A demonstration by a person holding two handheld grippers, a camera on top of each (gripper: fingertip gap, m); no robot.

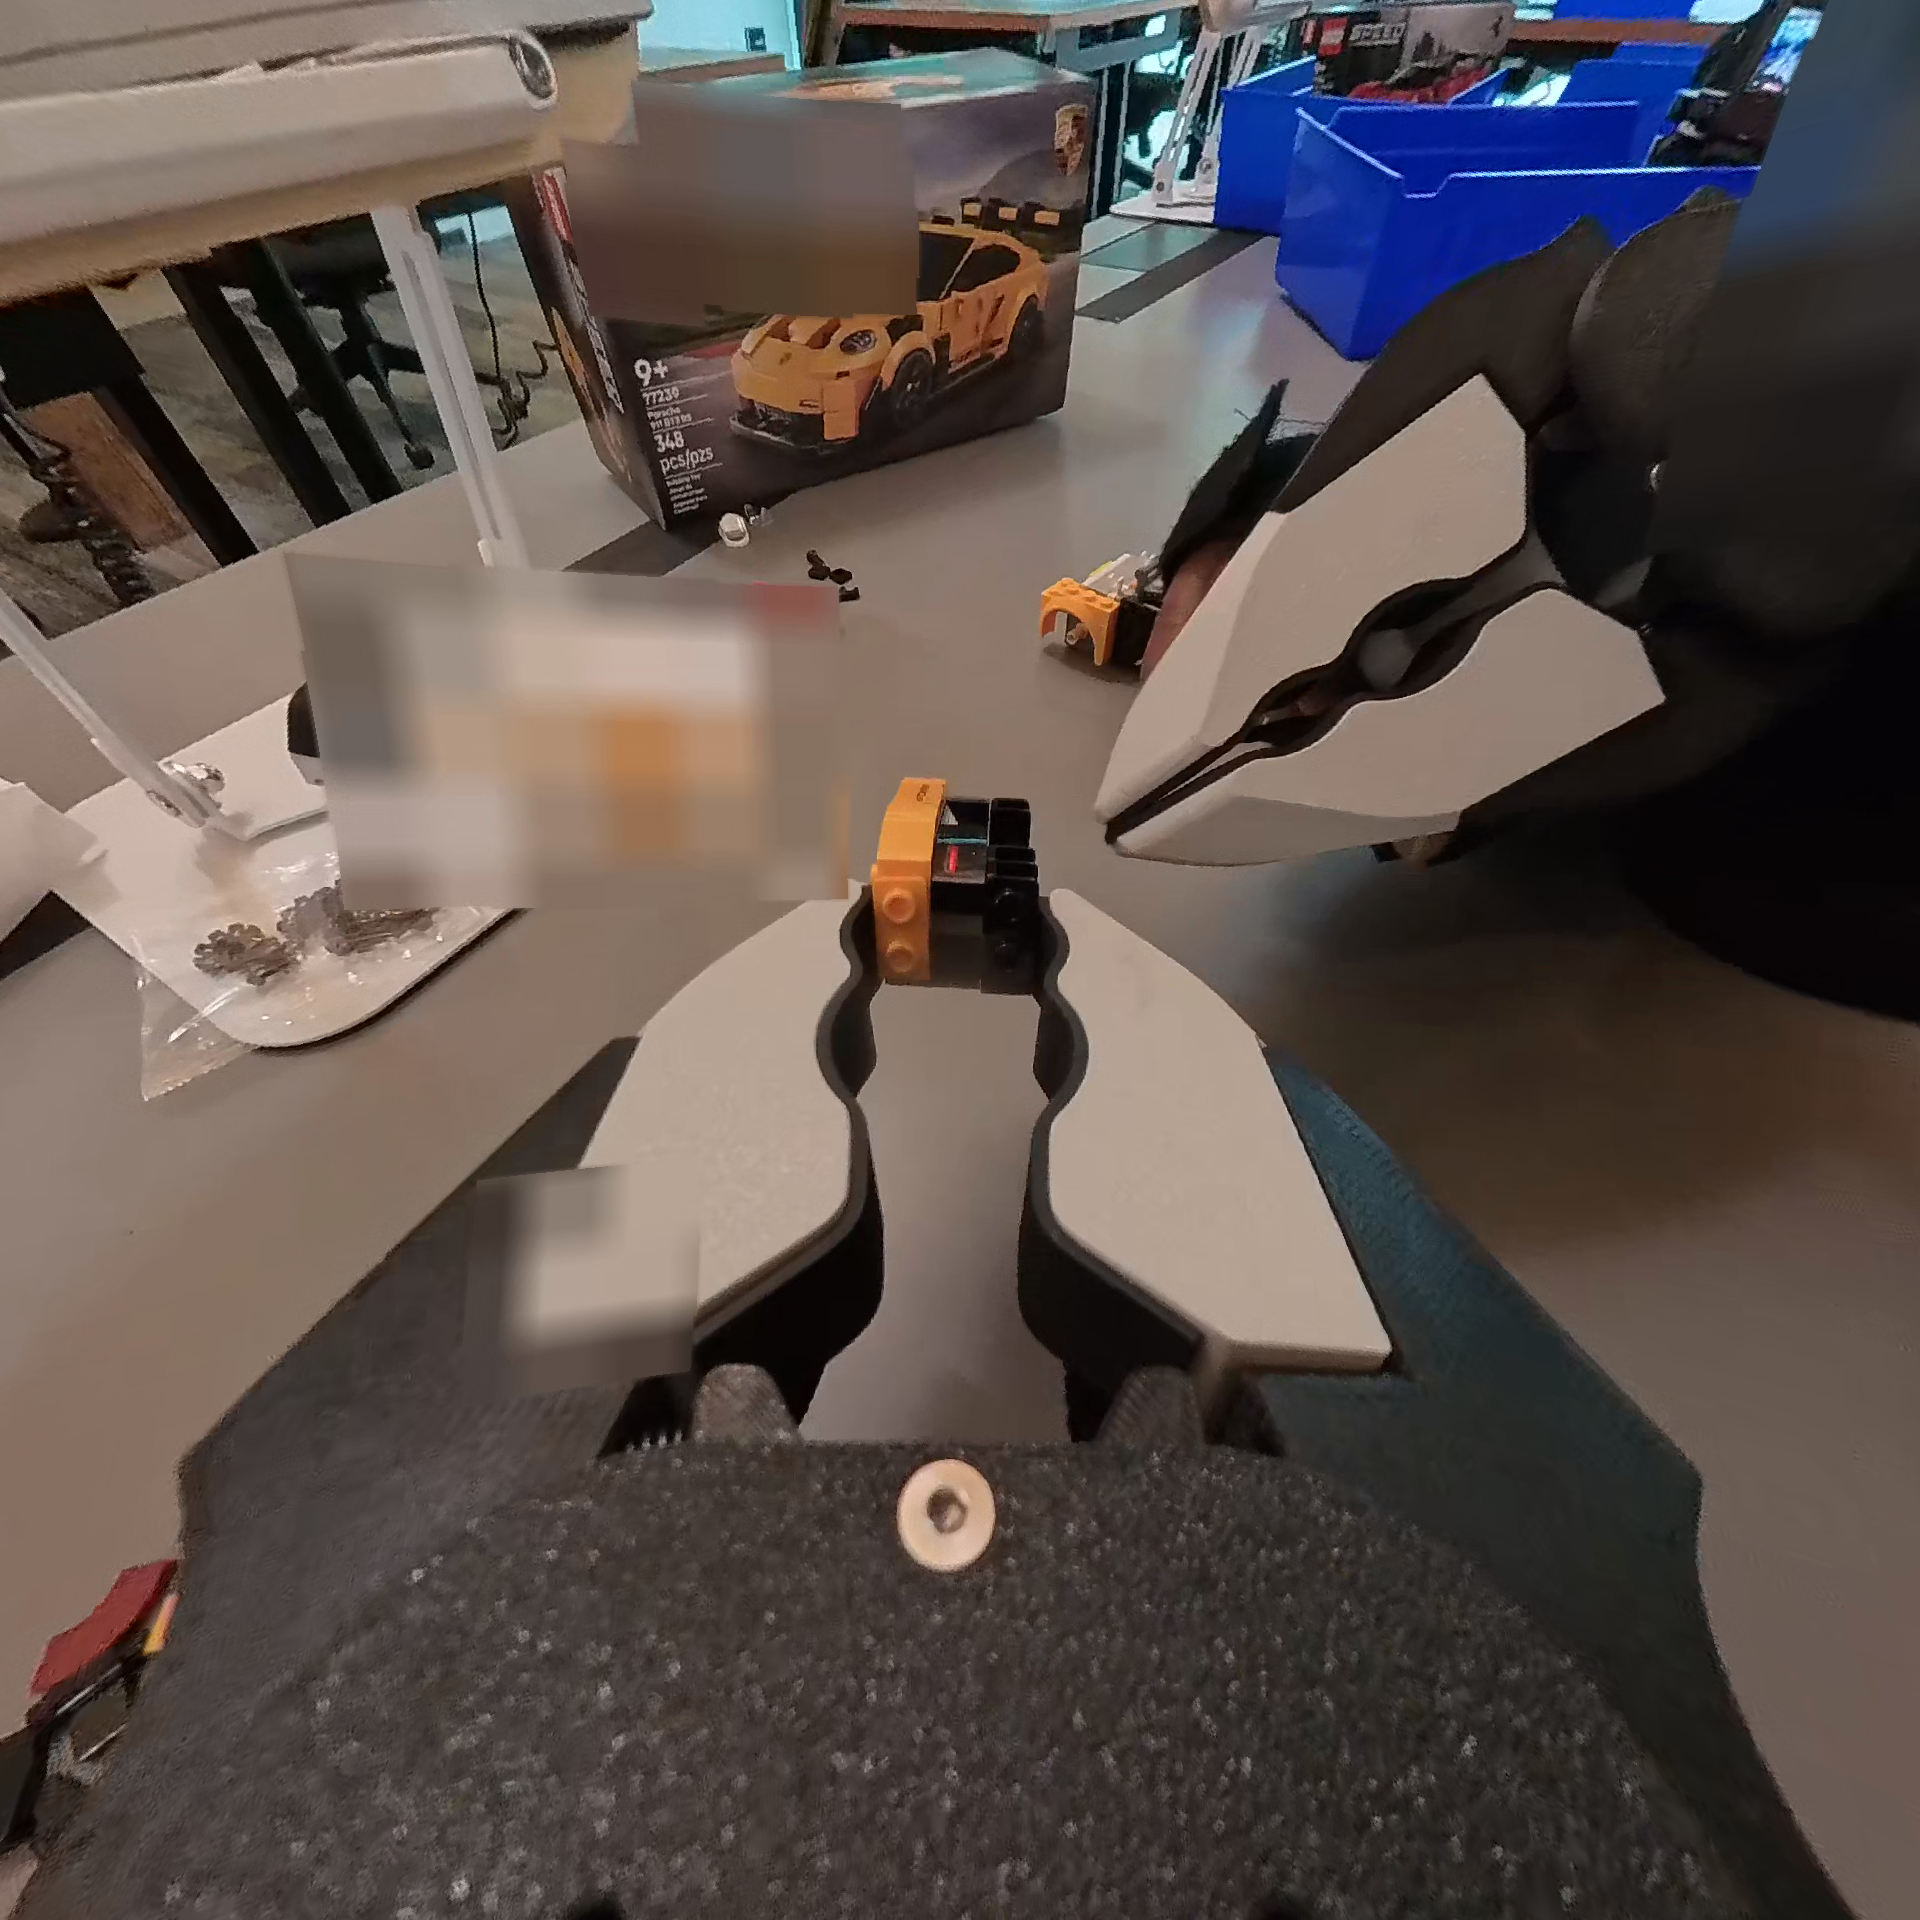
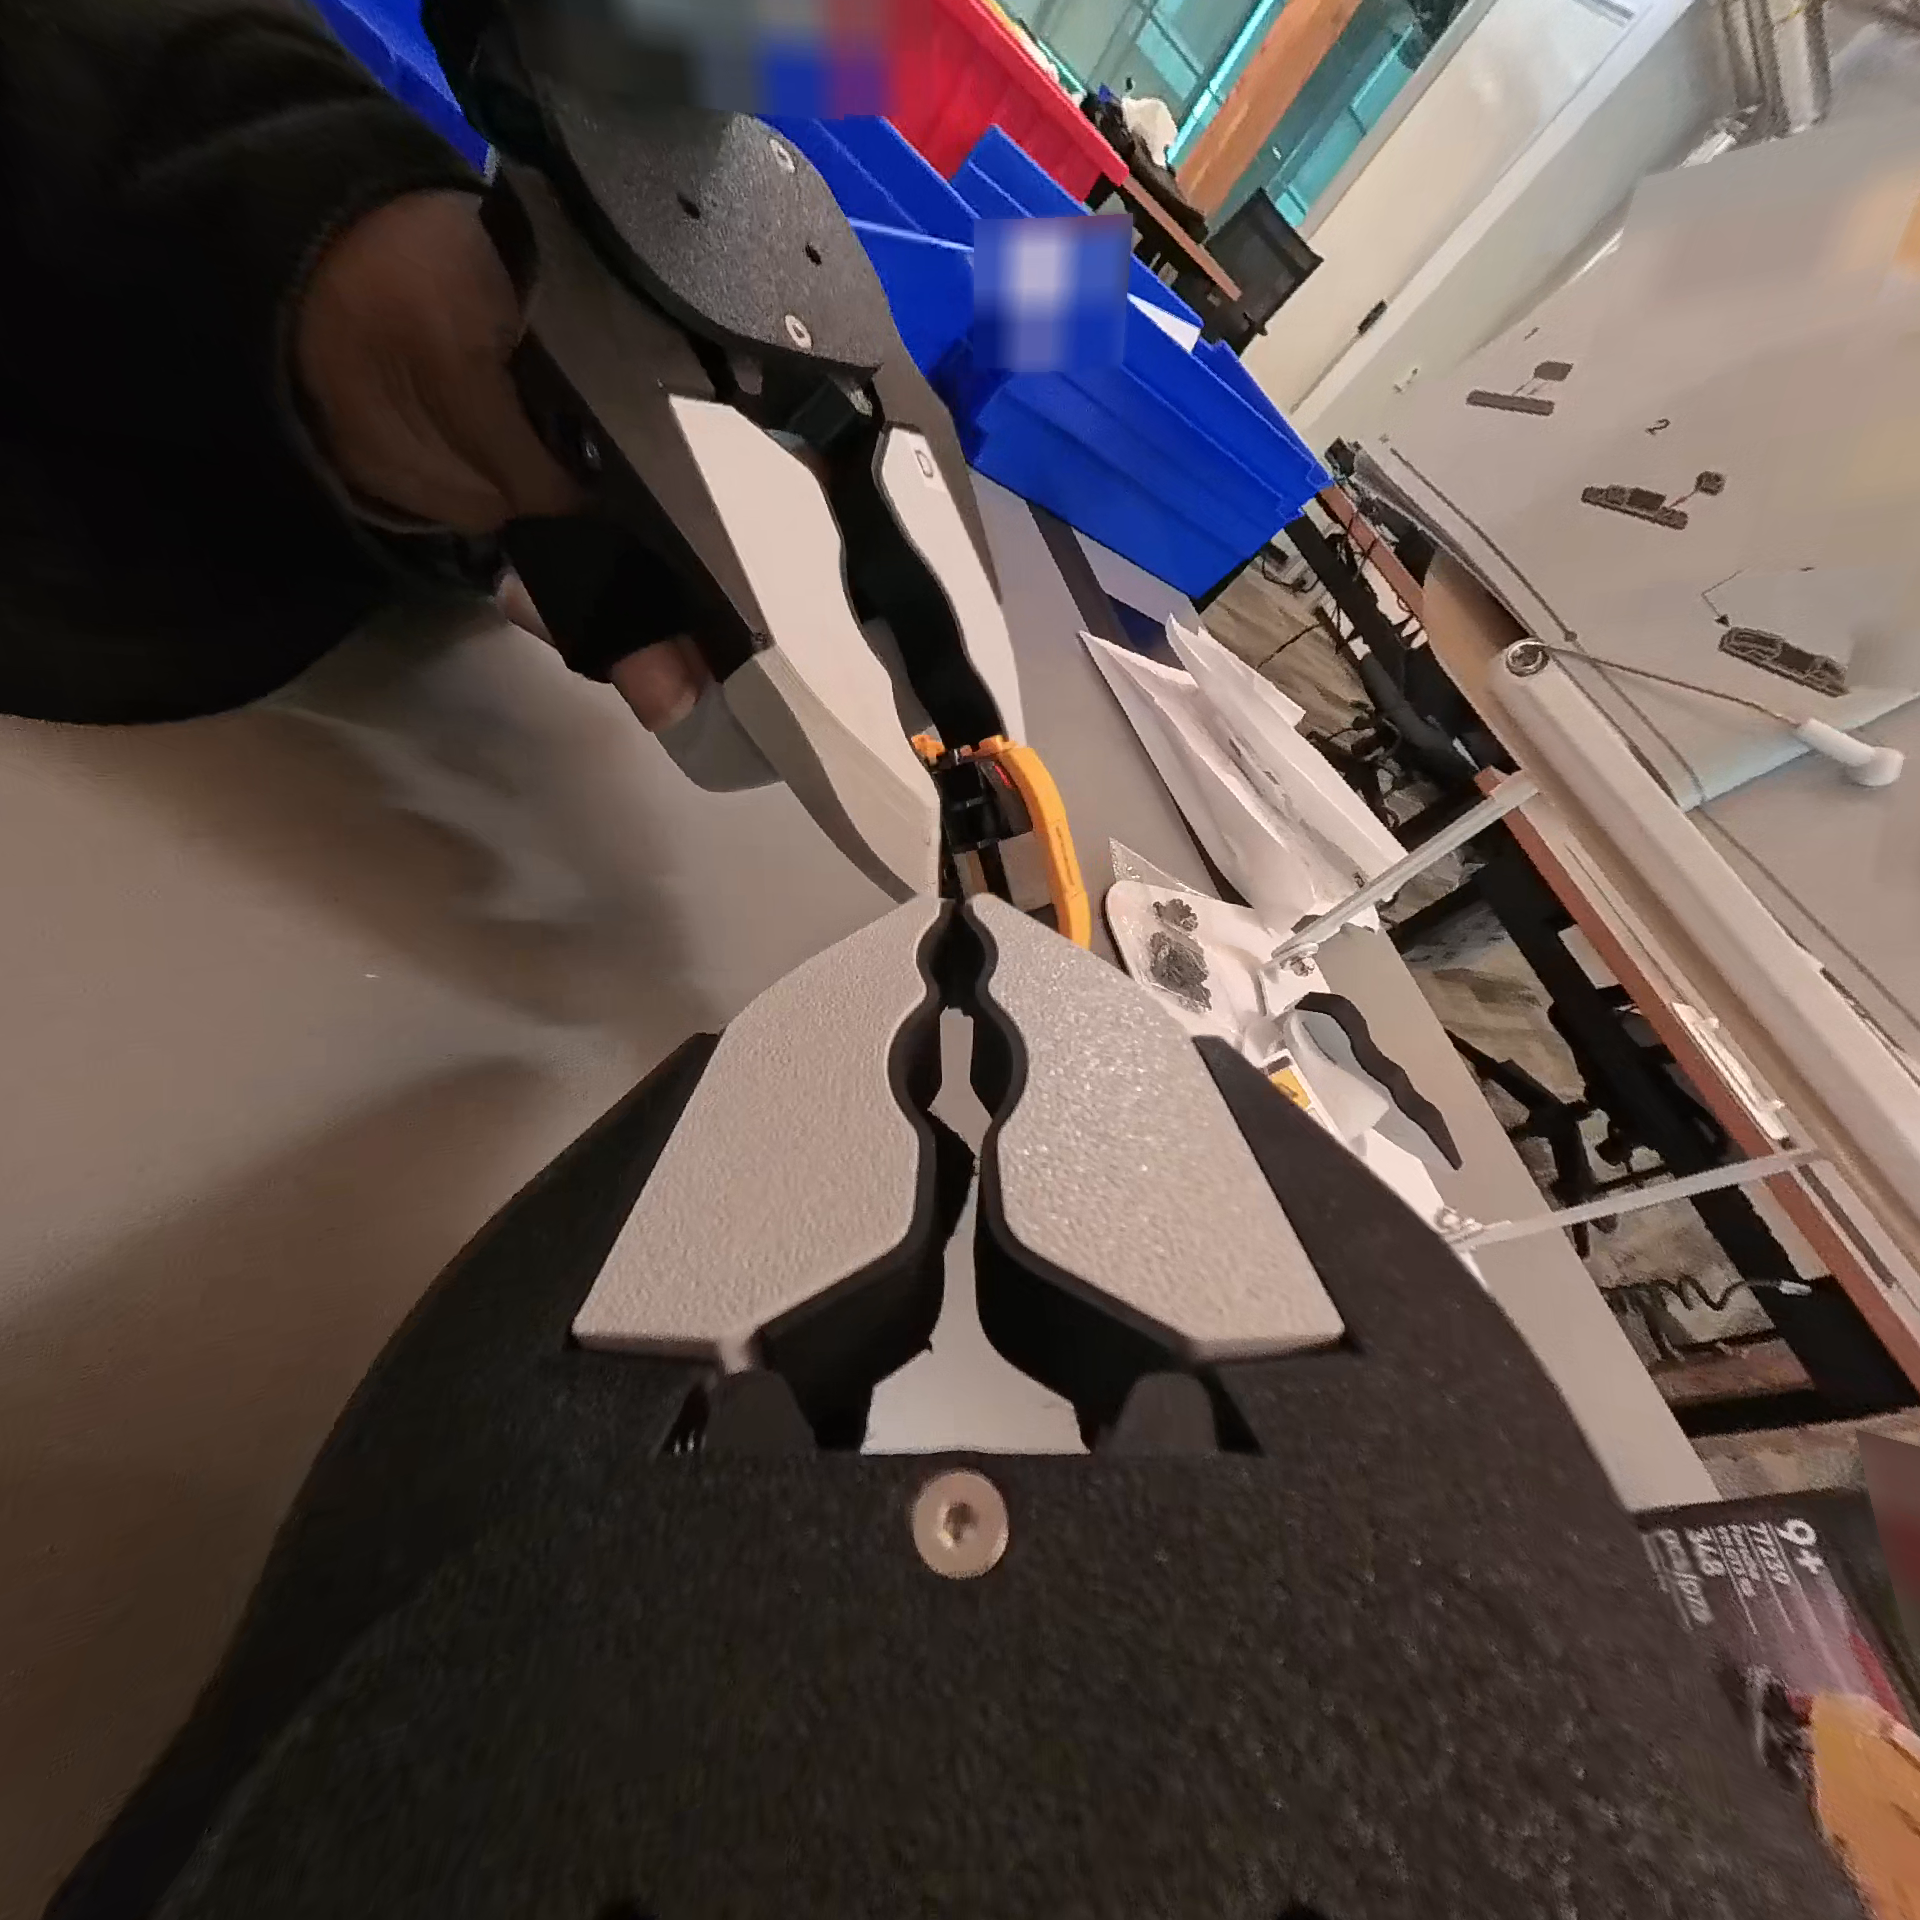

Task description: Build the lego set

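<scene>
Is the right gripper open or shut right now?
Shut. The right gripper has its fingertips together with no gap at the tips, and nothing visible is held between them.

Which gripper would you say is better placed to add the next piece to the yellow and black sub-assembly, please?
Right, probably. The left gripper is shut on the yellow and black sub-assembly, so it serves as the holder. The right gripper is shut, apparently empty, with its tip just beside the assembly.
</scene>
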